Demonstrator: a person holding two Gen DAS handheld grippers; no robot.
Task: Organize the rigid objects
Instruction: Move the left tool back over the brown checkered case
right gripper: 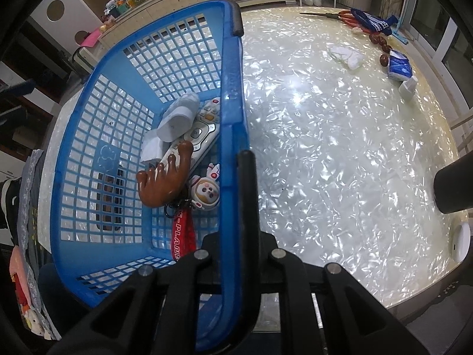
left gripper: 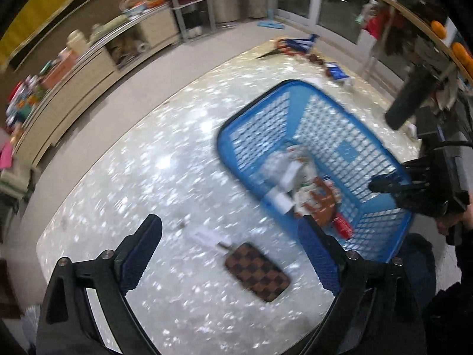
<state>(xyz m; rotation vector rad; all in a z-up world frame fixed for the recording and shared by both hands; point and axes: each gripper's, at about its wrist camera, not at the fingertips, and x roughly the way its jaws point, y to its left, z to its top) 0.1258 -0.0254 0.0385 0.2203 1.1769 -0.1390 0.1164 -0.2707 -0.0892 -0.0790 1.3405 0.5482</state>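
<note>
The blue basket fills the left of the right-wrist frame, its rim pinched by the right gripper reaching up from bottom centre. In the left view, the left gripper is spread wide above the checkered case, lower centre on the table.

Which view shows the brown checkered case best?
Left wrist. The brown checkered case lies in the open on the table between the open left tool. Right wrist catches only a dark patch behind the blue basket mesh.
</note>
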